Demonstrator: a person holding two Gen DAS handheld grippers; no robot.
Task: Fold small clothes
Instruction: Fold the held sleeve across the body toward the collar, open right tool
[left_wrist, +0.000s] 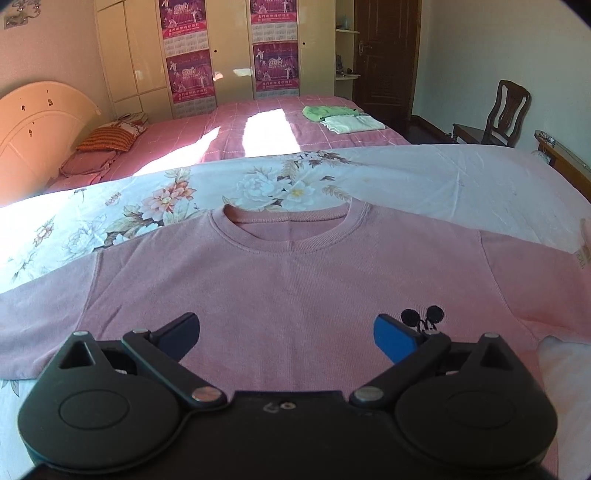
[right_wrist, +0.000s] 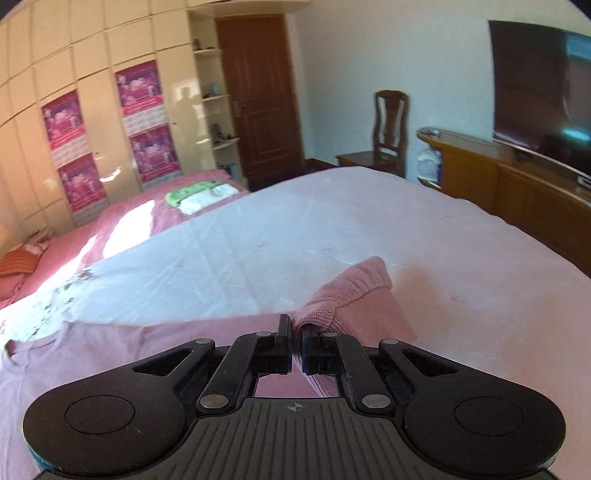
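A small pink sweater (left_wrist: 288, 280) lies flat on the floral sheet (left_wrist: 424, 177), neck hole away from me and a black mouse-ear mark on its chest. My left gripper (left_wrist: 286, 338) hovers open over the chest with nothing between its fingers. In the right wrist view my right gripper (right_wrist: 295, 343) is shut on the ribbed cuff of the sweater's sleeve (right_wrist: 347, 295). That sleeve is lifted off the sheet and bunches up beyond the fingertips. The sweater's body (right_wrist: 110, 350) spreads out to the left.
A second bed with a pink cover (left_wrist: 258, 129) stands behind, carrying folded green and white clothes (left_wrist: 343, 118) and pillows (left_wrist: 107, 138). A wardrobe, a door and a wooden chair (right_wrist: 389, 129) line the far wall. A cabinet with a television (right_wrist: 543, 96) runs along the right.
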